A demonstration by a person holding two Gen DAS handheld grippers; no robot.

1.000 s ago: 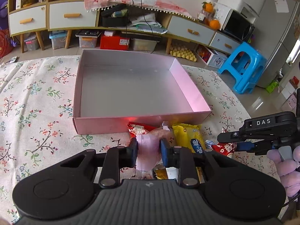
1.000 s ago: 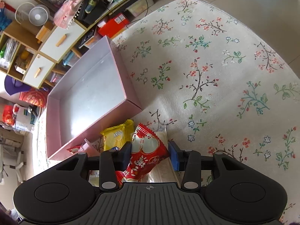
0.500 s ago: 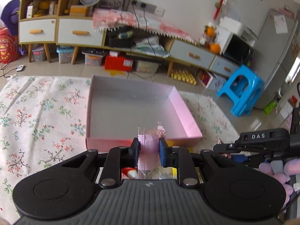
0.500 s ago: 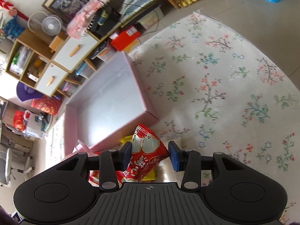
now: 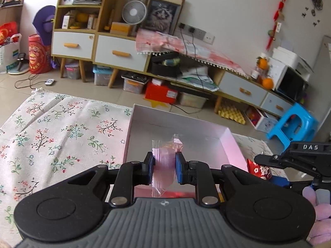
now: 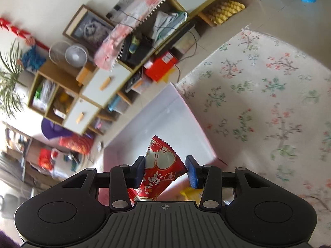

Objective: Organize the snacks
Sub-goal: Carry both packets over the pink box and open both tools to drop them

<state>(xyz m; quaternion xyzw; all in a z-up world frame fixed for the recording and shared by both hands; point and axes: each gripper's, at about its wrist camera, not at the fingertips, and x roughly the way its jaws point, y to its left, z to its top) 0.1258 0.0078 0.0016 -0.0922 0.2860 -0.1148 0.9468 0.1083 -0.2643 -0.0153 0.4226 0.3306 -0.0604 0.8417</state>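
Left gripper (image 5: 164,168), black two-finger tool with blue pads: jaws pinched on a translucent pink ribbed plastic snack wrapper (image 5: 164,161), which stands upright between the pads, its crimped top above them and its lower end hanging below. Behind it, a shallow square pink cardboard box (image 5: 231,142) with a pale grey inner floor, open-topped, resting on a cream floral-print cloth (image 5: 62,128); the wrapper is held in front of the box's near wall, over its opening as seen from the left wrist. Right gripper (image 6: 165,170), same make: jaws part-spread and clamped on a red foil snack packet with white lettering (image 6: 159,171), tilted, its serrated top edge pointing up toward the box (image 6: 198,128). In the left wrist view the right gripper (image 5: 266,165) appears at the right edge, just beside the box's right wall, with the red packet (image 5: 259,169) in its grip and a hand in a lilac fuzzy glove (image 5: 318,206) behind it. A yellow snack packet (image 6: 191,193) lies on the cloth below the right gripper, partly hidden. Background: wooden sideboard with white drawers (image 5: 115,53), small white desk fan (image 5: 134,13), blue plastic step stool (image 5: 293,124).
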